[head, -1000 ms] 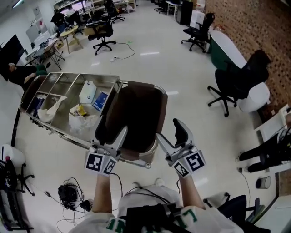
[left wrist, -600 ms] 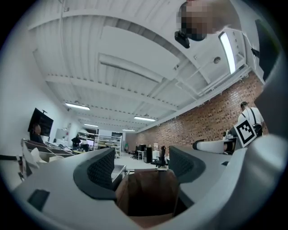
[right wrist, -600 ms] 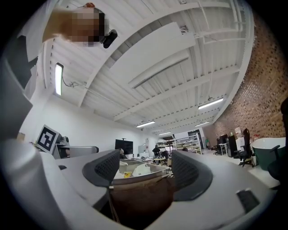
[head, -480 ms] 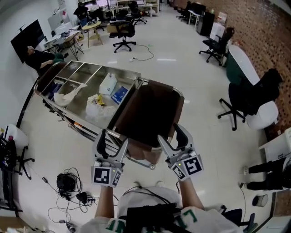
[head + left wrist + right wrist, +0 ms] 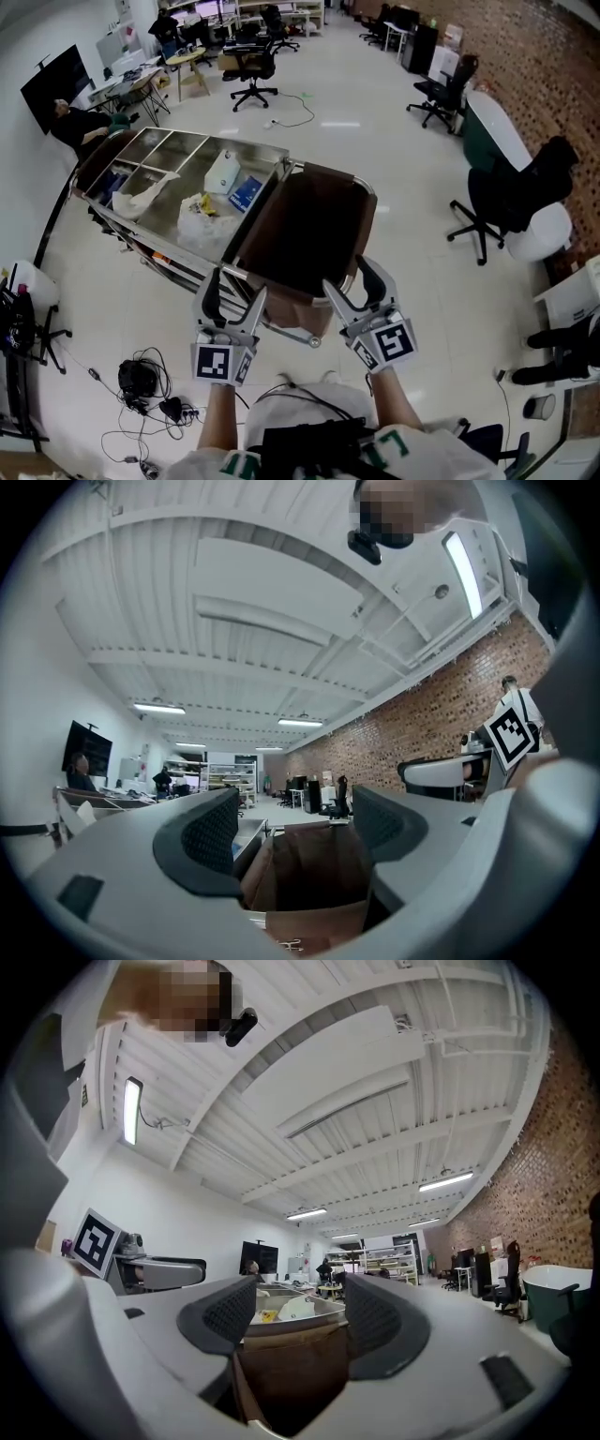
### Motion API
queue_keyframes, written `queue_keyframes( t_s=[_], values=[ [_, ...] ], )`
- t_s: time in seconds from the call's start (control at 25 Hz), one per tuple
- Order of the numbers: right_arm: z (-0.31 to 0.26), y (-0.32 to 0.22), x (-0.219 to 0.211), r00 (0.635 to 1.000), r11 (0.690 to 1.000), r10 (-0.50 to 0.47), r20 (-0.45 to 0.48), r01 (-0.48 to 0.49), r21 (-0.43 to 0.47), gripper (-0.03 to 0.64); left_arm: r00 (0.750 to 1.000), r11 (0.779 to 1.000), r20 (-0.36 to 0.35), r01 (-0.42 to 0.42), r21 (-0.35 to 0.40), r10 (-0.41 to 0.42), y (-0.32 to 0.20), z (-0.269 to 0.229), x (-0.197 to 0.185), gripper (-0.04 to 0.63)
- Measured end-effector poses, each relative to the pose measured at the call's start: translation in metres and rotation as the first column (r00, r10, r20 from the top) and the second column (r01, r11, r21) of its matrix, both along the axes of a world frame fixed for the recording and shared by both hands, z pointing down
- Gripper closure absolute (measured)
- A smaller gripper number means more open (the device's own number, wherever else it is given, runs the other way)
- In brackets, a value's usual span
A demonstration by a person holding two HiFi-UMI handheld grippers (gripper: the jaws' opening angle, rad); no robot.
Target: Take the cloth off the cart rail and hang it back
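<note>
Head view looks steeply down from above the cart; both gripper views sit low, close behind their jaws, tilted up toward the ceiling; all three share the brown cloth

Tongs apart before brown cloth

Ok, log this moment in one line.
left gripper: open, empty | right gripper: open, empty | cloth: draped over cart rail, ungripped | stage: both grippers at cloth's near edge
</note>
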State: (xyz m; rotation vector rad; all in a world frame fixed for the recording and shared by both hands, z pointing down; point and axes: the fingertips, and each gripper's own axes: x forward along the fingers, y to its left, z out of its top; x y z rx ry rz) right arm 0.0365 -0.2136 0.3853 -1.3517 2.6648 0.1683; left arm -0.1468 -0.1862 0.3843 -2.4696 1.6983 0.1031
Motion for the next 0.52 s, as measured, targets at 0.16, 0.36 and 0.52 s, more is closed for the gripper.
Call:
queue_keyframes(
  t_s=[0.16, 0.36, 0.52],
  values=[
    [0.002, 0.008, -0.004, 1.000, 1.000, -0.004, -0.007, 0.004, -0.001, 0.304, 1.000, 1.000, -0.003, -0.009, 0.003, 0.009, 0.002, 0.011, -0.005, 0.225],
    [0.002, 0.017, -0.006, 1.000, 1.000, -0.004, -0.009, 0.004, -0.004, 0.304, 1.000, 1.000, -0.005, -0.016, -0.007, 0.016, 0.005, 0.014, -0.008, 0.227],
    [0.002, 0.022, -0.009, 1.000, 1.000, -0.001, -0.004, 0.001, -0.011, 0.304, 1.000, 1.000, 0.005, -0.022, -0.017, 0.022, 0.008, 0.016, -0.010, 0.227]
  ],
)
